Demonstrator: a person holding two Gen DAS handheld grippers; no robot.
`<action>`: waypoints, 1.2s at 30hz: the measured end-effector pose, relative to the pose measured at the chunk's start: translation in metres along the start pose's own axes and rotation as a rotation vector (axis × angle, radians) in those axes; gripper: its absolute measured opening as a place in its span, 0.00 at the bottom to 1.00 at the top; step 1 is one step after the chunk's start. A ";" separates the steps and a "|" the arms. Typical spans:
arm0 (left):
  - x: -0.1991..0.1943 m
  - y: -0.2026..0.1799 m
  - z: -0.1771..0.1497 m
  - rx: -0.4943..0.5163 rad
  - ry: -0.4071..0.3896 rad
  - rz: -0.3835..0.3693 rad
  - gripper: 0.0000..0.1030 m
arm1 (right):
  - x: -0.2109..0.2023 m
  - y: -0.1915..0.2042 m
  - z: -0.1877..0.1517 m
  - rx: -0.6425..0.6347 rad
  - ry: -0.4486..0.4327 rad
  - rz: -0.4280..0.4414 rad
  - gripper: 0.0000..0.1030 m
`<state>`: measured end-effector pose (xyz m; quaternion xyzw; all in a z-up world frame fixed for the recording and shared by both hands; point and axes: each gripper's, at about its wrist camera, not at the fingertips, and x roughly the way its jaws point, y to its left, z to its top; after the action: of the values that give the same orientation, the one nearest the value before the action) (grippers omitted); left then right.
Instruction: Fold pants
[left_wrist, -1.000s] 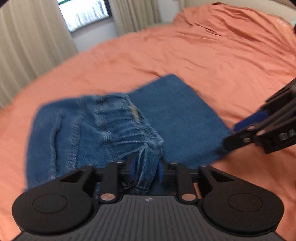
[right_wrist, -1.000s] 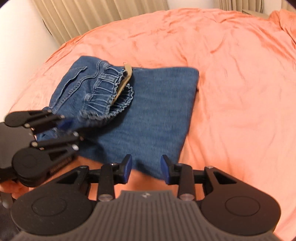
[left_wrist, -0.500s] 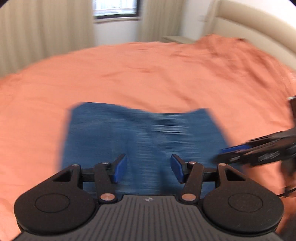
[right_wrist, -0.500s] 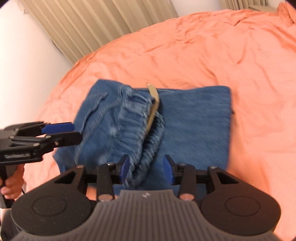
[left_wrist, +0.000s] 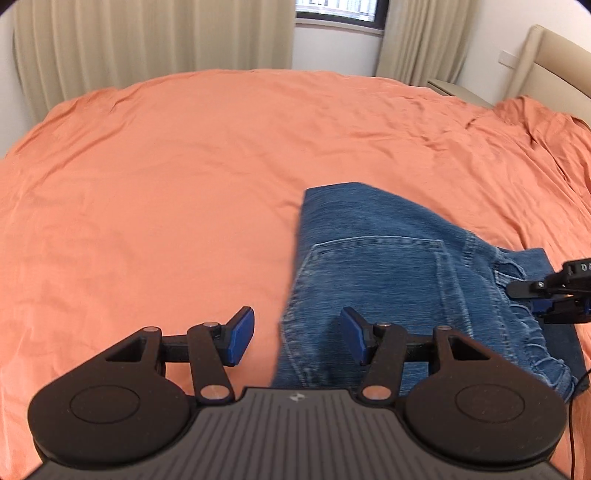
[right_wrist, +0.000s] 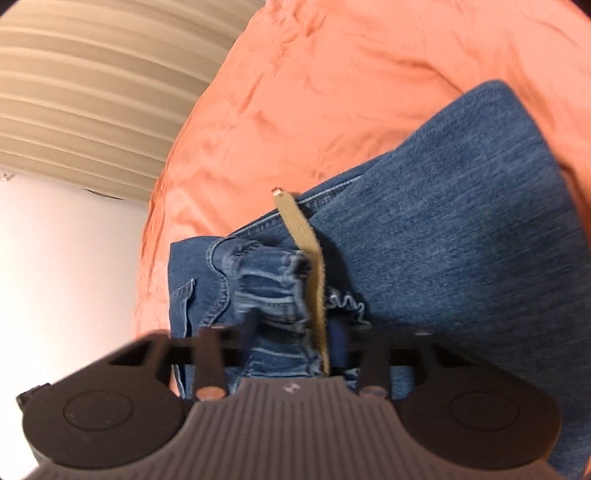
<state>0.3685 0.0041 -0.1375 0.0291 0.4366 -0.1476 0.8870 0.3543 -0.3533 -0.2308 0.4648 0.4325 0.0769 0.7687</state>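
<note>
Released by the left gripper (left_wrist: 293, 341): a second ago its pads pinched the gathered waistband; now they stand spread with nothing between them, one pad over bare sheet (left_wrist: 184, 192), the other over the denim's near edge. Jeans (left_wrist: 388, 280) have slid from centre frame to right of centre in the left wrist view, back pocket up, lying on the orange sheet.

Right gripper (right_wrist: 293, 341) was empty and spread over the far fold a second ago. Its jaws have just been closing, and the elastic waistband (right_wrist: 277, 295) with its tan inner band (right_wrist: 314, 277) now sits between them at lower centre of the right wrist view. Pads look pressed onto the bunched cloth, though motion blur makes contact hard to confirm. In the left wrist view the same gripper (left_wrist: 546, 299) shows at the right edge, at the waistband.

Reading: the waist end has passed from left claw to right. The jeans are already doubled, waist half on leg half, so the right likely tidies or carries the waistband for a further fold; the left is free to take another edge.

Writing: white characters on the right gripper's body at the far right edge of the left wrist view, cut off and unreadable. A small mark on each gripper's ribbed plate, not legible. No brand label visible on the jeans.
</note>
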 end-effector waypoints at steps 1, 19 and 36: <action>0.000 0.003 -0.001 -0.011 0.000 0.000 0.61 | -0.002 0.009 0.000 -0.040 -0.004 -0.018 0.18; -0.009 -0.032 0.002 -0.025 -0.067 -0.101 0.59 | -0.095 0.027 0.033 -0.105 -0.106 -0.280 0.11; -0.053 -0.057 -0.050 0.179 -0.047 -0.051 0.58 | -0.120 0.016 -0.021 -0.361 -0.238 -0.421 0.35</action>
<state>0.2832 -0.0290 -0.1230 0.0938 0.4013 -0.2092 0.8868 0.2693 -0.3930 -0.1515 0.2265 0.4054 -0.0633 0.8833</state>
